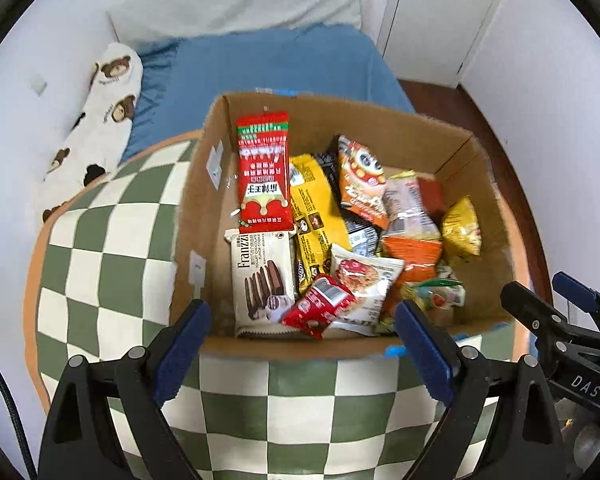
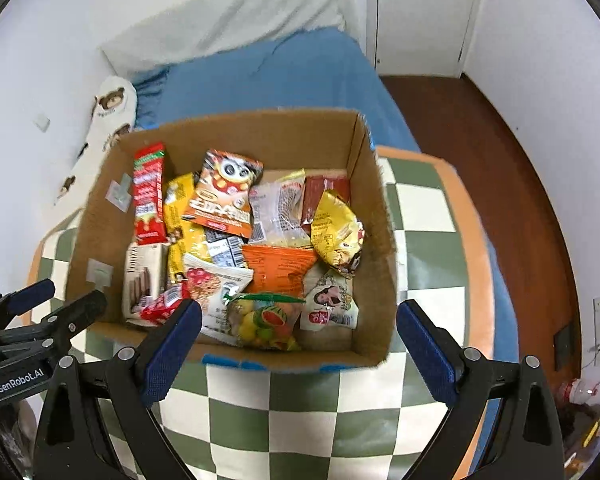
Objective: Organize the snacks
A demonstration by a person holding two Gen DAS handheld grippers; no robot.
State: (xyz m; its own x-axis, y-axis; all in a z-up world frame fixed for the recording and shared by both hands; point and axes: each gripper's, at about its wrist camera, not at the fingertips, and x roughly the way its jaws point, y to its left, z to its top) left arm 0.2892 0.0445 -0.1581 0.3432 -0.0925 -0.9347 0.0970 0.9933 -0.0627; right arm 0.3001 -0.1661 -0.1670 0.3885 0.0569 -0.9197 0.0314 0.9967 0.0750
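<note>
Right wrist view shows the fruit candy bag (image 2: 266,320) low in the cardboard box (image 2: 374,240), just ahead of the right gripper (image 2: 298,344), nearer than the left gripper (image 1: 302,344); both spread wide, holding nothing.

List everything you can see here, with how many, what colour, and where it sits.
cardboard box: one, brown, on the checked cushion
checked cushion: one, green and cream, on the bed
snack packets: a dozen or so, mostly red, yellow, orange and white, inside the box
bed sheet: one, blue, behind the box
bear-print pillow: one, white and brown, by the wall
left gripper: black, blue pads, open
right gripper: black, blue pads, open
</note>
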